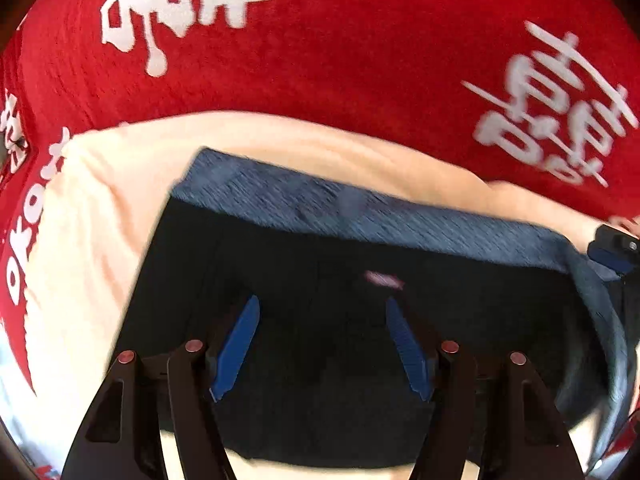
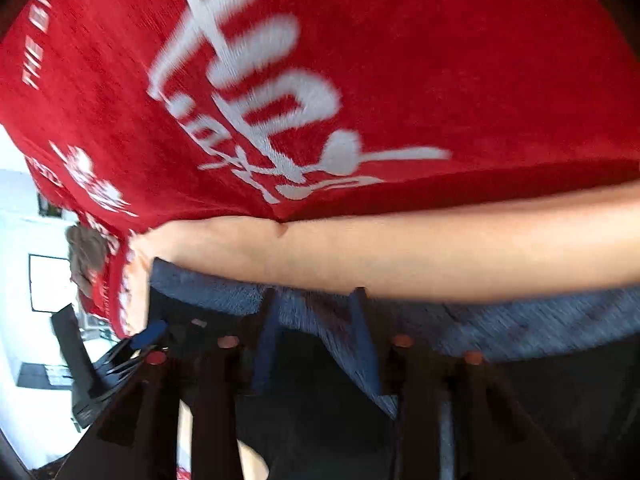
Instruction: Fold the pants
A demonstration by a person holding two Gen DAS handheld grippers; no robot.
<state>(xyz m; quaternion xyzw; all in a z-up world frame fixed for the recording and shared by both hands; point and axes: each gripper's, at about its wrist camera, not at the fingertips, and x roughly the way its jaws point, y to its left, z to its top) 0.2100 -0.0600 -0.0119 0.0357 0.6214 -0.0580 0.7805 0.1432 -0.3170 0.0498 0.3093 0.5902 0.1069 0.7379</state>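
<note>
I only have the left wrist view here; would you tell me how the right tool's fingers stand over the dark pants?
Observer: The right tool has its fingers apart above the dark pants. Their blue-grey heathered waistband shows in the gap, and nothing looks pinched.
Operator: Thank you. Is anything lying beyond that waistband?
Observer: Yes, a bare forearm stretches across just beyond it, under the red cloth with white lettering.
</note>
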